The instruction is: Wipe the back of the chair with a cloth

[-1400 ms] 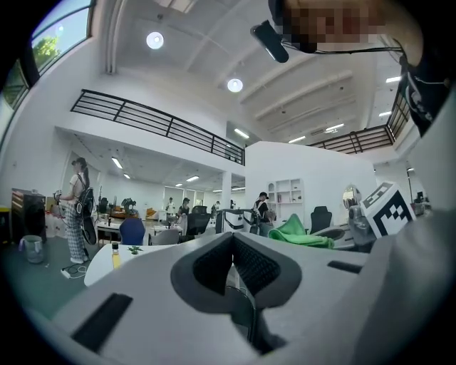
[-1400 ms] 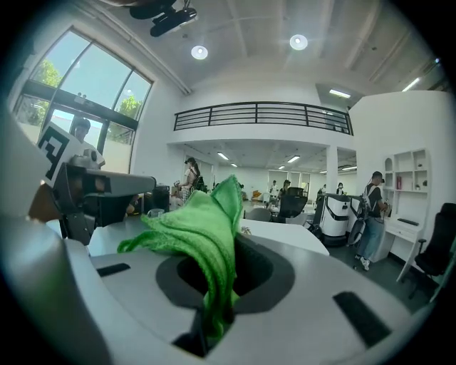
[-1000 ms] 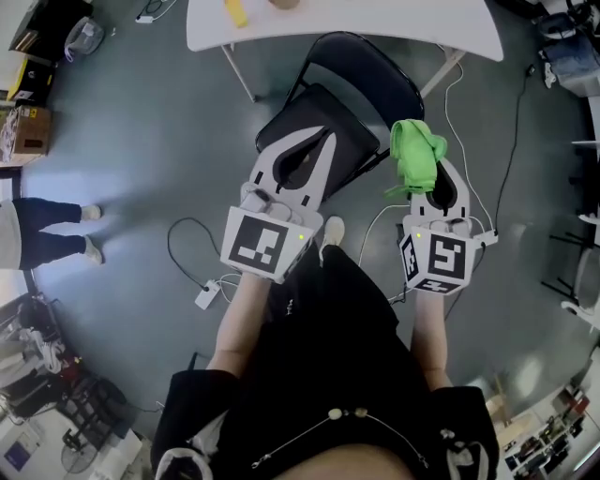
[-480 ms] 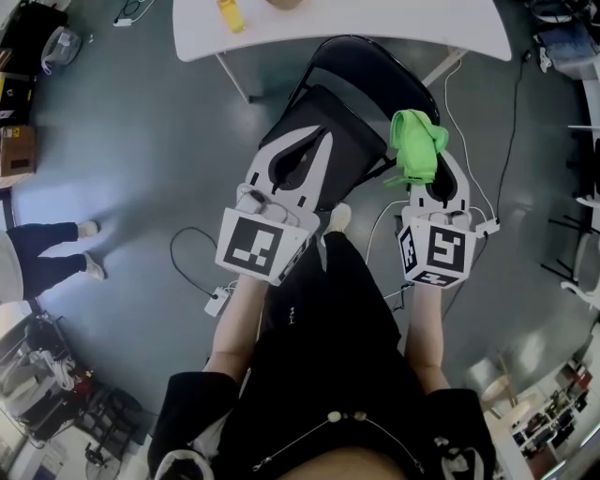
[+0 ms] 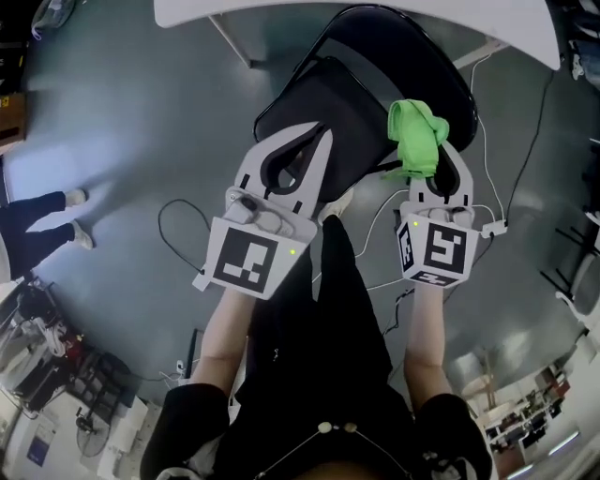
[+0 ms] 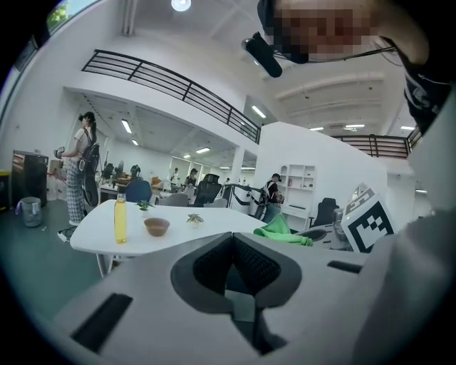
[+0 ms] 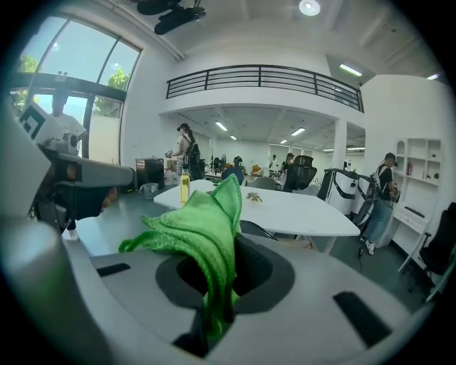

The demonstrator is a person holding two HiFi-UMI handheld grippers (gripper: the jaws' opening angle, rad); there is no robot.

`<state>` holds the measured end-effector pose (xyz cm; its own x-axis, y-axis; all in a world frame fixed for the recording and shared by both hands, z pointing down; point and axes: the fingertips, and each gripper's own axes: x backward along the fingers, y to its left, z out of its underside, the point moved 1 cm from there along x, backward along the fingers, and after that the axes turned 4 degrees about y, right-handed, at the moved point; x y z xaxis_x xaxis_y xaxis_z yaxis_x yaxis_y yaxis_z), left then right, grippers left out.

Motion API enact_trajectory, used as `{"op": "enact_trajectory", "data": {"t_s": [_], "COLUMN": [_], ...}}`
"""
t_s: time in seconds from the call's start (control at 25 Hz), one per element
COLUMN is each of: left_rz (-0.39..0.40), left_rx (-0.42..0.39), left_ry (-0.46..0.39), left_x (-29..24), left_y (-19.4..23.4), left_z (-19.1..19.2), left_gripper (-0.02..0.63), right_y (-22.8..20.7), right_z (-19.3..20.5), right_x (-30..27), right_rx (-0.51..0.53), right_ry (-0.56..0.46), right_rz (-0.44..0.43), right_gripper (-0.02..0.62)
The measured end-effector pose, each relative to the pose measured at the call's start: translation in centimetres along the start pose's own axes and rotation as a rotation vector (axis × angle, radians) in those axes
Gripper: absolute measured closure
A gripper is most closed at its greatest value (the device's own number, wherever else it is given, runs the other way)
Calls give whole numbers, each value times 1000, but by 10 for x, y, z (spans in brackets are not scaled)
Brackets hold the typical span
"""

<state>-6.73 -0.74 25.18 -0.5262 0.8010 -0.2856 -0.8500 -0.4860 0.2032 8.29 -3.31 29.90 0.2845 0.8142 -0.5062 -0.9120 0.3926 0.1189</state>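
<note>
A black folding chair (image 5: pixel 375 84) stands in front of me, its back (image 5: pixel 427 52) toward the white table. In the head view my left gripper (image 5: pixel 317 139) hovers over the seat, jaws closed together with nothing in them. My right gripper (image 5: pixel 433 161) is shut on a bunched green cloth (image 5: pixel 417 139), held near the chair's right side below the back. In the right gripper view the cloth (image 7: pixel 203 235) rises out of the pinched jaws. The left gripper view shows the cloth (image 6: pixel 281 232) off to the right.
A white table (image 5: pixel 281 11) lies just beyond the chair; a yellow bottle (image 6: pixel 120 219), a brown bowl (image 6: pixel 156 227) and a small plant (image 6: pixel 195 219) stand on it. Cables (image 5: pixel 178 234) trail over the grey floor. A person's legs (image 5: pixel 37 225) show at the left.
The view has shifted forward: chair and table sit higher in frame and the grippers look larger. Both grippers keep the same pose, the cloth still in the right one.
</note>
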Motion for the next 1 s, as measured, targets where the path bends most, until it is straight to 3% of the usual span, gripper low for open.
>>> {"op": "enact_trajectory", "data": {"t_s": [0.28, 0.48, 1.0], "left_rz": [-10, -11, 19], "left_rx": [-97, -120, -78], "left_ry": [40, 49, 70], "left_x": [-40, -70, -117], "left_y": [21, 27, 39], "left_z": [47, 65, 98], "left_gripper": [600, 600, 600], "right_y": [-7, -18, -38], "right_z": [42, 62, 105], "right_x": [-41, -65, -141], "right_rx": [14, 11, 9], "right_ry": [17, 18, 68], "right_rz": [21, 35, 63], "right_gripper": [551, 551, 551]}}
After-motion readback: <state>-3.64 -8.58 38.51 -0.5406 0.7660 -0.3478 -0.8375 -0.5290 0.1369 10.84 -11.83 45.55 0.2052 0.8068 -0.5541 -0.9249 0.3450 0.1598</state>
